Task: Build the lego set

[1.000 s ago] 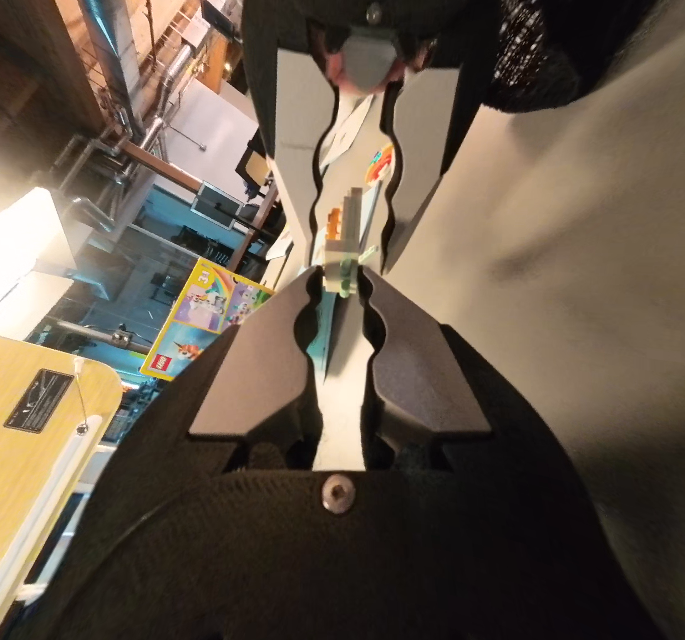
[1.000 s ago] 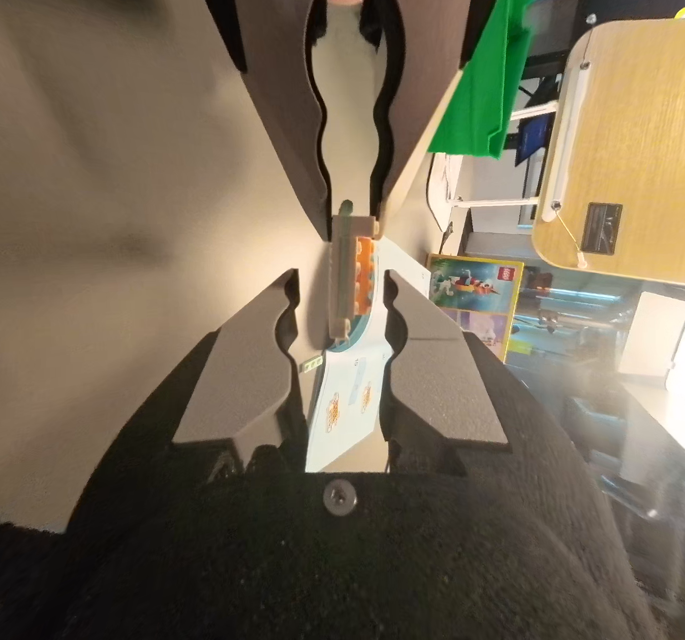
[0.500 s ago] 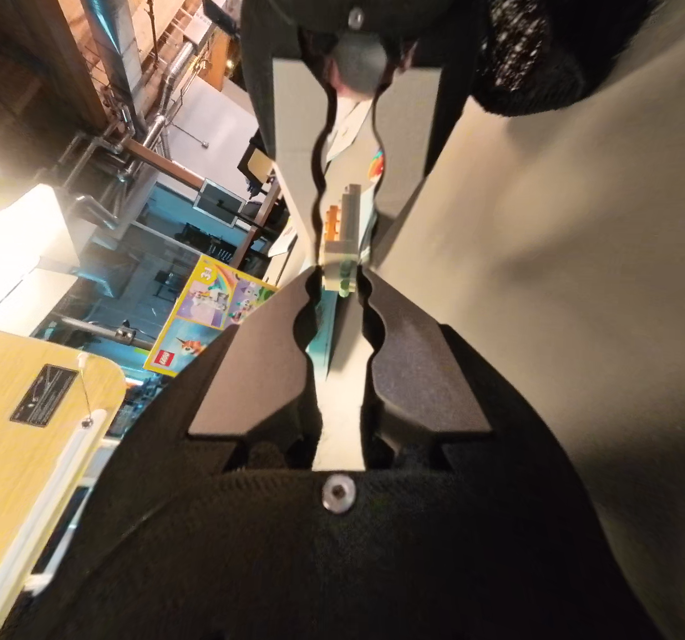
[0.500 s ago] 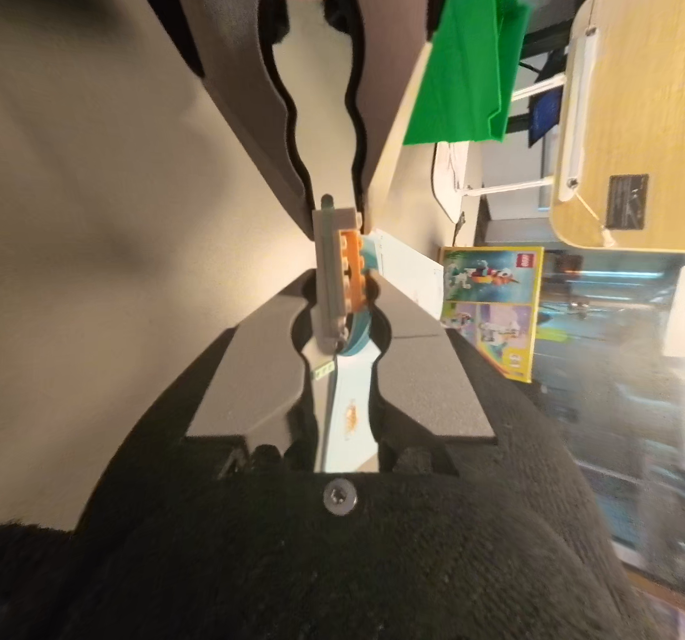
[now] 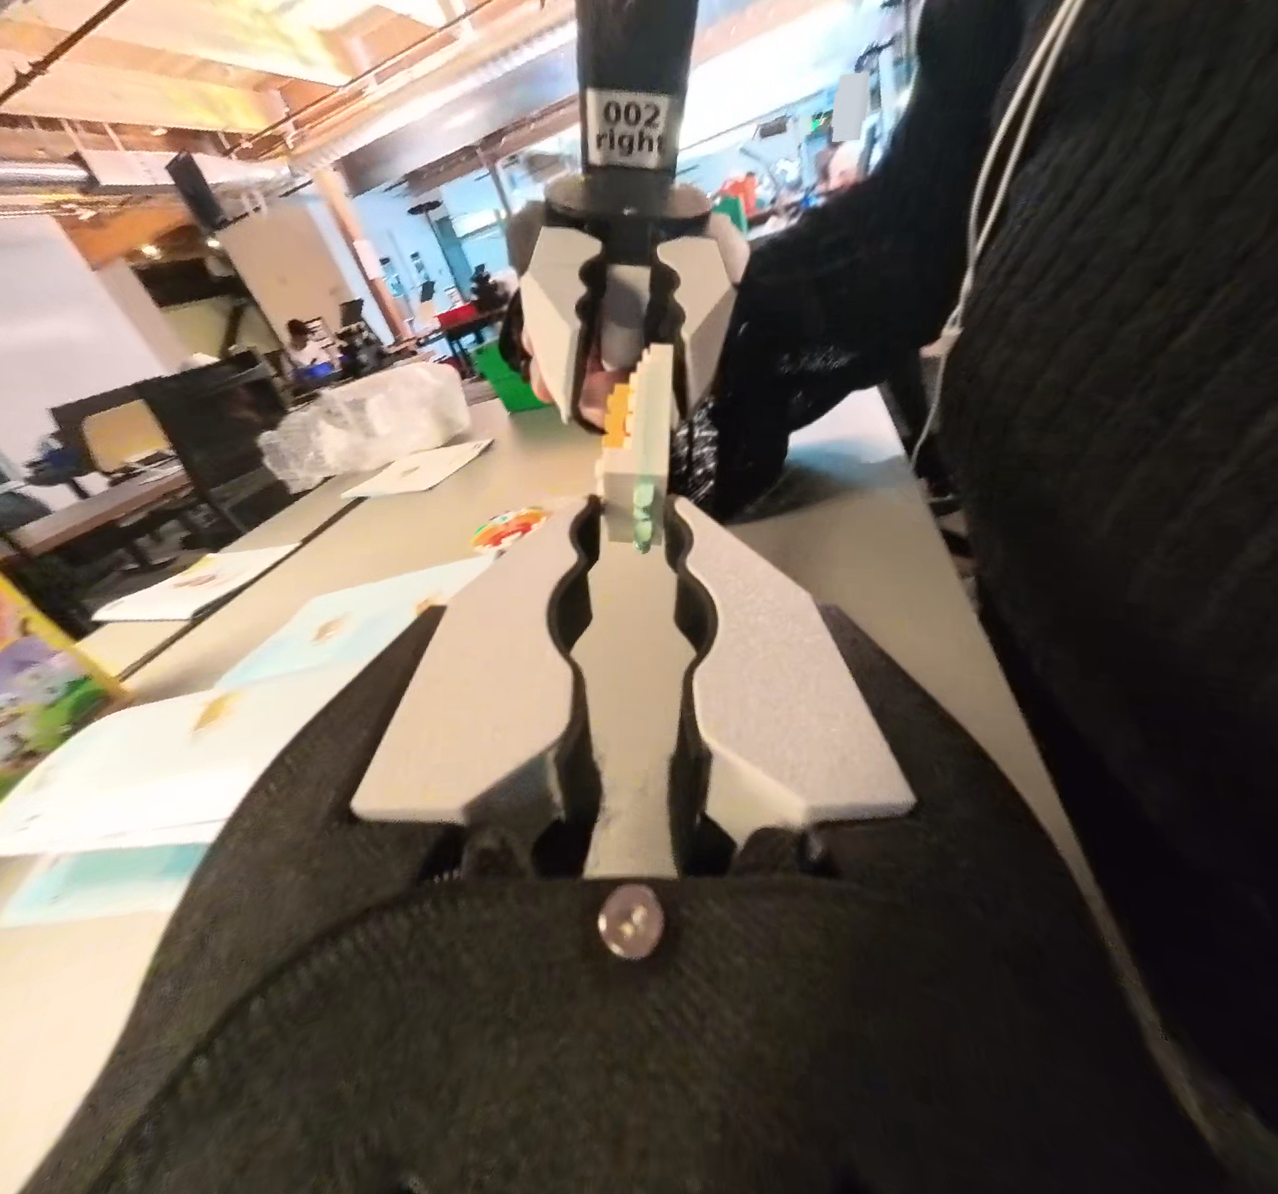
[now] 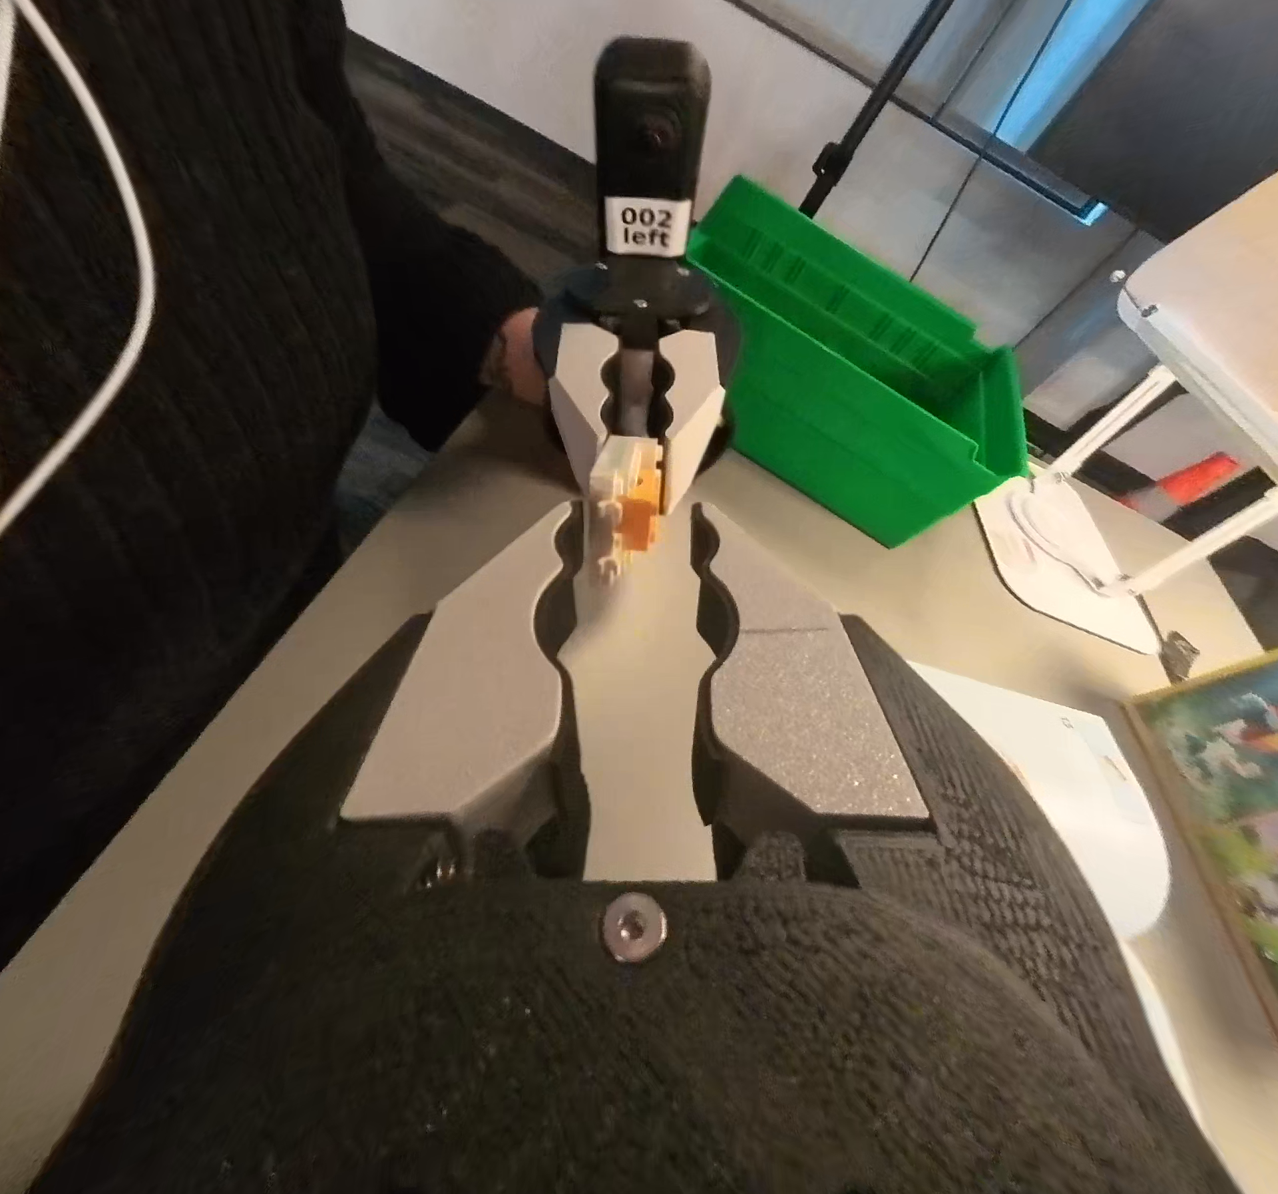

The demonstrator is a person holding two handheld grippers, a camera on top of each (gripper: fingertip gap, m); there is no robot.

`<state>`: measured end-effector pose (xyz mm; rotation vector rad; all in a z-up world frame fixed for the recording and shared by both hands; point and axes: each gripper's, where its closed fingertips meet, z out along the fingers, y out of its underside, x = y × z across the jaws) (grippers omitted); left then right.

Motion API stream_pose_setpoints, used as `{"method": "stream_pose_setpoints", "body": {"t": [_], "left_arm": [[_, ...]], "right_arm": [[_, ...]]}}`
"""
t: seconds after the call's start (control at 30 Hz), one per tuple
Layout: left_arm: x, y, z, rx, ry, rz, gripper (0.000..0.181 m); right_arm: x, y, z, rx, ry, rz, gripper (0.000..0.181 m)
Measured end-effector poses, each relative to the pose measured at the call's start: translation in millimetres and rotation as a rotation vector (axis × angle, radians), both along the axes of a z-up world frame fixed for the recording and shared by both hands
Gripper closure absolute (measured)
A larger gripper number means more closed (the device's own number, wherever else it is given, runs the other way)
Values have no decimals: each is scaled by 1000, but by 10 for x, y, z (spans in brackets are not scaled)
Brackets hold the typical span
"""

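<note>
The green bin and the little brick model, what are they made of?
The green bin looks like hard plastic: one even bright colour, glossy, with moulded ribs inside. The brick model also looks like plastic, smooth and shiny, in white and orange blocks with small round studs. The left claw grips it.

Grey table [image 5: 387, 524], exposed beam ceiling [image 5: 290, 40] — bright, white wall [image 6: 525, 20]

Two grippers are counted, the left gripper [image 5: 635, 516] and the right gripper [image 6: 631, 516], each with two fingers [image 5: 505, 663]. One lego assembly [image 5: 636, 462] is seen, one green bin [image 6: 850, 393], one set box [image 6: 1217, 815], and four booklets or sheets [image 5: 422, 467] on one table [image 5: 857, 580].
</note>
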<state>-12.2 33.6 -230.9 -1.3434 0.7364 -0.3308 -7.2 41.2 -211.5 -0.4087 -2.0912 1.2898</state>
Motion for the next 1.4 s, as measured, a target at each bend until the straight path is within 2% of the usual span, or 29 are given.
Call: {"method": "stream_pose_setpoints", "body": {"t": [0.17,0.43,0.57,0.67,0.73,0.83,0.93,1.03,1.3,1.33,1.4], "left_arm": [[-28,-35,93,-3,-98,-48,164],[-49,16,0,-26,-55,-26,164],[-133,131,-67,-39,-14,68,164],[-302,266,-53,-5,4,211,162],[-462,339,-16,33,19,334,156],[-694,408,-13,54,59,503,149],[-755,429,-12,41,38,536,144],[-828,452,-5,36,20,573,141],[-976,506,-38,43,100,724,142],[-949,514,-65,26,111,718,143],[-756,541,-127,-39,72,605,142]], "right_arm": [[35,-79,58,-57,-7,42,155],[-4,-18,-17,-69,-8,40,164],[-78,99,-105,1,32,-7,166],[-195,212,-114,-6,133,-58,165],[-298,338,-146,43,262,-124,165],[-444,624,-239,219,485,-297,164],[-462,735,-441,510,607,-344,164],[-456,729,-470,705,748,-358,164],[-426,771,-399,659,772,-383,163],[-416,773,-382,647,777,-387,163],[-394,766,-381,637,779,-383,163]]}}
